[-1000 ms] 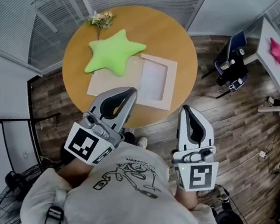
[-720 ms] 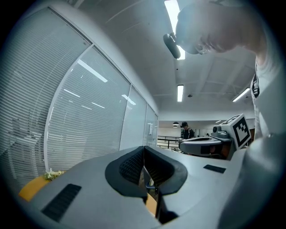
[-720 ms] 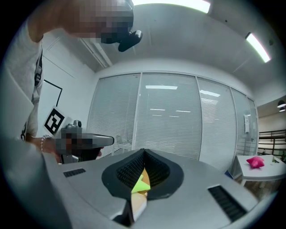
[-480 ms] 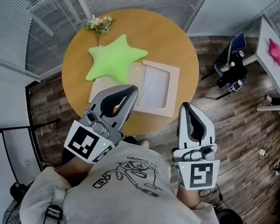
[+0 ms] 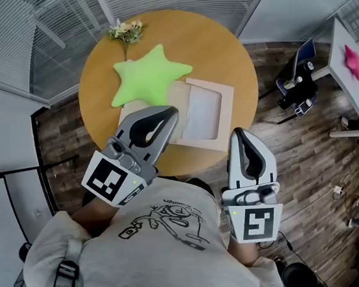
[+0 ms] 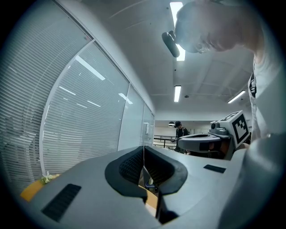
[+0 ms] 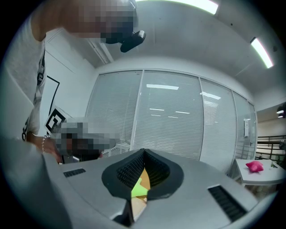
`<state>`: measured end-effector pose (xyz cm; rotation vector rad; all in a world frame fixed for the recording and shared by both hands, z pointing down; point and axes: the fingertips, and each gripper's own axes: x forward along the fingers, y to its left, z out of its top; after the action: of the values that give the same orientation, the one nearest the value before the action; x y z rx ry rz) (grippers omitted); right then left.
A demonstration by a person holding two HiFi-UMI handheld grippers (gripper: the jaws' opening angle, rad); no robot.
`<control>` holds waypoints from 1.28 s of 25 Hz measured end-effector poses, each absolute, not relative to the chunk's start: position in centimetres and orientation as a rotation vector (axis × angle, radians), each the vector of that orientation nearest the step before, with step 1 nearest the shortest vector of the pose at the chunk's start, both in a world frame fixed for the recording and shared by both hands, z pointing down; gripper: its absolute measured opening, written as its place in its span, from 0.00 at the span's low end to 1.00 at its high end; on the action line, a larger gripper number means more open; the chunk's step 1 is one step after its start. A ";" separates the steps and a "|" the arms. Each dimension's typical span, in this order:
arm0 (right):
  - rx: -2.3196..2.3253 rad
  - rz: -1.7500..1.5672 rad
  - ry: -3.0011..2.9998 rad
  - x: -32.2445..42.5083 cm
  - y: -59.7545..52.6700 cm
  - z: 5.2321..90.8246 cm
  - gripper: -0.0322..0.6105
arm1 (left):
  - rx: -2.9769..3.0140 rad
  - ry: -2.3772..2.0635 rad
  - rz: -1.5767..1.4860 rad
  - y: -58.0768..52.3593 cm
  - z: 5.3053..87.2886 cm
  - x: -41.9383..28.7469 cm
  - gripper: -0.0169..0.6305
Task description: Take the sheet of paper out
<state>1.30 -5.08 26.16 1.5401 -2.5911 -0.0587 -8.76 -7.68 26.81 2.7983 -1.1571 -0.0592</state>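
One round wooden table (image 5: 210,46) carries all items relevant to the task; findings run left to right.

- Dried flower sprig (image 5: 128,31): at the far left rim, clear of the work.
- Green star cushion (image 5: 150,75): lies partly over a beige board (image 5: 130,111), covering its far left portion.
- Left gripper (image 5: 169,111): clenched, jaws pressed together with nothing between them, as its own view confirms. In the head view its tip shows over the board's near edge.
- Sheet of paper (image 5: 202,110): white, flat inside a pale wooden frame (image 5: 224,122), right of the cushion. The frame's left side meets the board; whether it overlaps or merely abuts cannot be told.
- Right gripper (image 5: 237,134): likewise closed and empty, tip just off the frame's near right corner, over the floor rather than the table.
- Side table (image 5: 349,94): well apart at the right, bearing a pink object (image 5: 354,61); not involved.

Change noted: against a second ago, the table and its contents sit closer under both grippers. The left tip, then at the table's near rim, now reaches over the board. Jaw state is unchanged on both sides.

Assessment: this is the approach stage. The sheet is untouched and still seated in its frame. Either gripper must open before any hold is possible, and the frame will probably need steadying while the sheet is drawn out.
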 end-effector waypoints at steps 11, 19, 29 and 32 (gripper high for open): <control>1.558 -0.051 -2.548 2.9 -6.1 26.2 0.06 | 2.784 -1.135 -0.063 -8.5 27.1 -7.2 0.06; 1.590 -0.016 -2.556 4.2 -6.7 26.2 0.06 | 2.772 -1.150 -0.003 -9.0 28.7 -6.0 0.06; 1.568 -0.028 -2.577 4.8 -6.5 26.3 0.06 | 2.700 -1.127 0.038 -9.2 31.9 -5.3 0.11; 1.553 -0.044 -2.586 4.6 -6.3 26.2 0.06 | 2.690 -1.135 0.053 -9.2 32.5 -5.5 0.11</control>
<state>4.60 -6.33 26.24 1.5529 -2.5856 -0.0444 -5.48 -9.24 32.51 2.6896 -1.1346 0.0530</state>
